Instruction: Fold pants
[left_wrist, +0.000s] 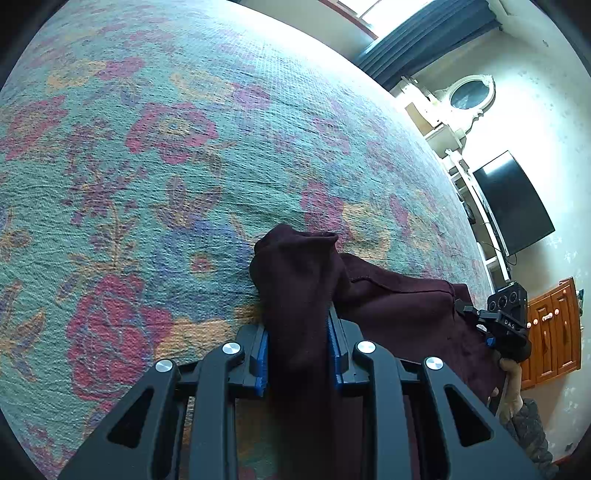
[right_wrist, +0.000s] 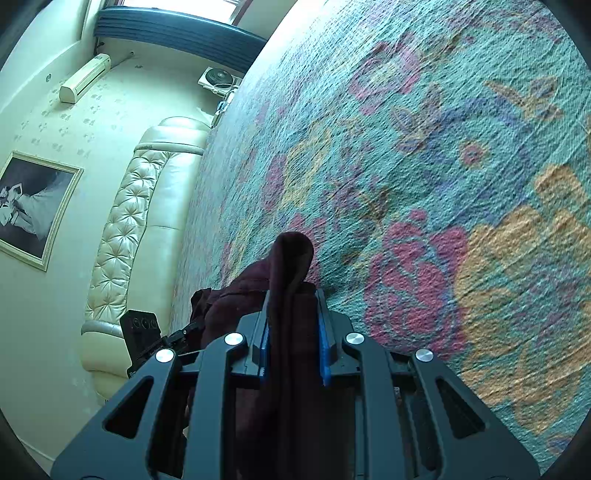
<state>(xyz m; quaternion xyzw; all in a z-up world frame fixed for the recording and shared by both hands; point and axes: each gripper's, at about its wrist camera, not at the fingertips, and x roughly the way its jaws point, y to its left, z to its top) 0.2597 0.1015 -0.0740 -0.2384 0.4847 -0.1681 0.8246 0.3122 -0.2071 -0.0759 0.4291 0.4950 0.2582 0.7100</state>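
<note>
Left wrist view. Left hand-held gripper (left_wrist: 297, 339) at near centre, blue pads (left_wrist: 261, 360) pinching a bunched fold of dark maroon pants (left_wrist: 299, 280); fabric rising past the fingertips in a rounded hump. Rest of the pants trailing right across the floral bedspread (left_wrist: 166, 166), teal with red, orange and blue flowers, toward the right hand-held gripper (left_wrist: 491, 341) at the right edge, its fingertips hidden against the cloth. Beyond the bed, at far right: black television (left_wrist: 513, 201) on the wall, white oval mirror (left_wrist: 471, 94), dark curtain (left_wrist: 428, 40) under a bright window, wooden cabinet (left_wrist: 554, 332) with doors shut, contents not visible.

Right wrist view. Right hand-held gripper (right_wrist: 293, 338) at near centre, blue pads (right_wrist: 325, 350) pressed onto another fold of the pants (right_wrist: 290, 266), cloth standing up between the fingers in a narrow peak. More maroon fabric heaped to the left, reaching the left hand-held gripper (right_wrist: 188, 328), seen partly at the bed's left edge. Bedspread (right_wrist: 424, 166) filling the right half. At left: cream tufted headboard (right_wrist: 147, 221), framed picture (right_wrist: 35, 208), wall-mounted air conditioner (right_wrist: 85, 77), small fan (right_wrist: 218, 77) at far centre.
</note>
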